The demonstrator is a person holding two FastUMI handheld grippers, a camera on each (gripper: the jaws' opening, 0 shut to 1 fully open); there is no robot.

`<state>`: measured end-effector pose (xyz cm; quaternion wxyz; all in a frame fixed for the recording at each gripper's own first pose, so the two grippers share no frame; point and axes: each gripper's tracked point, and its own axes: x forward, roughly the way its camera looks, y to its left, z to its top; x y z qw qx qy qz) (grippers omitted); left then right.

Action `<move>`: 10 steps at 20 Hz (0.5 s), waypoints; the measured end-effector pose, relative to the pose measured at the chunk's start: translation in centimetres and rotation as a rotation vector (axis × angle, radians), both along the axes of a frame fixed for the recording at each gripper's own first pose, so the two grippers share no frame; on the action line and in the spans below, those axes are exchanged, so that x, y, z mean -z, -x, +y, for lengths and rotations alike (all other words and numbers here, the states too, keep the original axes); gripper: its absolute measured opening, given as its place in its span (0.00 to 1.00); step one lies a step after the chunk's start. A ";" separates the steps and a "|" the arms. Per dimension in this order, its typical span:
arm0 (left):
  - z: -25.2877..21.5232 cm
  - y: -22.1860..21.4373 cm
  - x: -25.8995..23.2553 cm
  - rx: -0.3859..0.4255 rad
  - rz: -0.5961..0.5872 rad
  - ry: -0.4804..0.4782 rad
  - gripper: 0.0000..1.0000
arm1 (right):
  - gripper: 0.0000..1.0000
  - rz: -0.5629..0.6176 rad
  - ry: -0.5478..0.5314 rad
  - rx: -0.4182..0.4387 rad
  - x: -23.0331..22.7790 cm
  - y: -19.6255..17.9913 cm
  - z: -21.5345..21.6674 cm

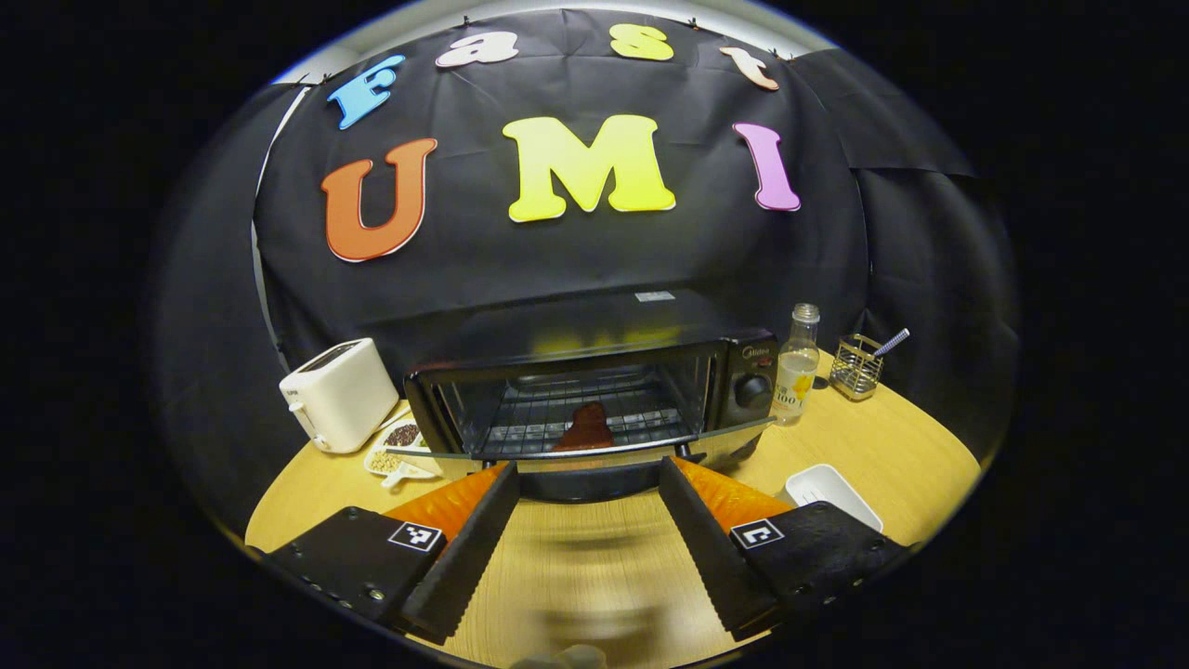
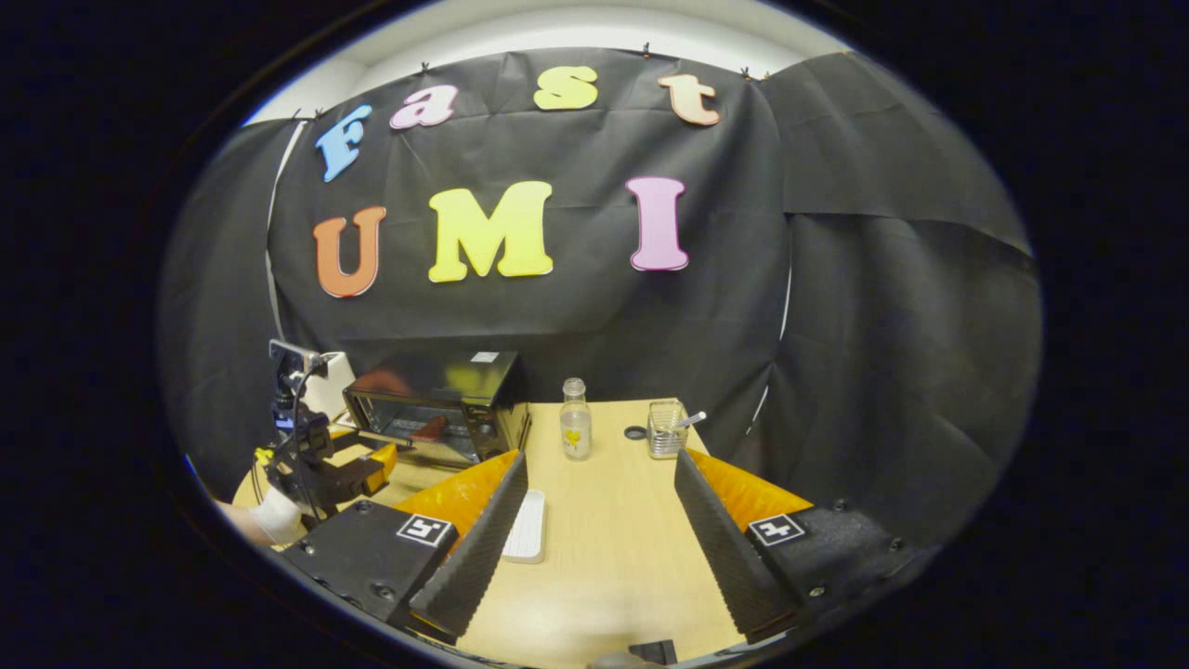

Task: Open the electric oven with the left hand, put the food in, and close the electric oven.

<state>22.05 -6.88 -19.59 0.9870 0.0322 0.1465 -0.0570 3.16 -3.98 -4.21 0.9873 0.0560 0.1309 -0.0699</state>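
Note:
The black electric oven (image 1: pixel 743 367) stands at the back of the round wooden table, its glass door (image 1: pixel 437 452) folded down nearly level. A brown piece of food (image 1: pixel 587 429) lies on the wire rack inside. My left gripper (image 1: pixel 588 469) is open just in front of the door's front edge, one finger on each side of its middle, gripping nothing. In the right gripper view, the oven (image 2: pixel 483 372), the food (image 2: pixel 430 429) and the left gripper (image 2: pixel 372 462) are at the left. My right gripper (image 2: pixel 601 457) is open and empty over the table.
A white toaster (image 1: pixel 339 395) and a dish of grains (image 1: pixel 399 446) sit left of the oven. A glass bottle (image 1: pixel 797 367) and a wire holder (image 1: pixel 856 367) stand to its right. A white rectangular dish (image 2: pixel 528 527) lies by my right gripper's left finger. A hand (image 2: pixel 269 516) holds the left gripper.

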 end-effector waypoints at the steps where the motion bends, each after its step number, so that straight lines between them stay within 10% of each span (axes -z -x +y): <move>1: -0.2 -0.7 -0.6 0.008 -0.014 -0.005 0.97 | 0.97 -0.005 -0.002 0.006 -0.1 0.1 -0.2; 10: 0.5 -5.8 -2.5 0.002 -0.057 -0.013 0.97 | 1.00 0.016 0.023 0.034 0.1 1.8 -1.6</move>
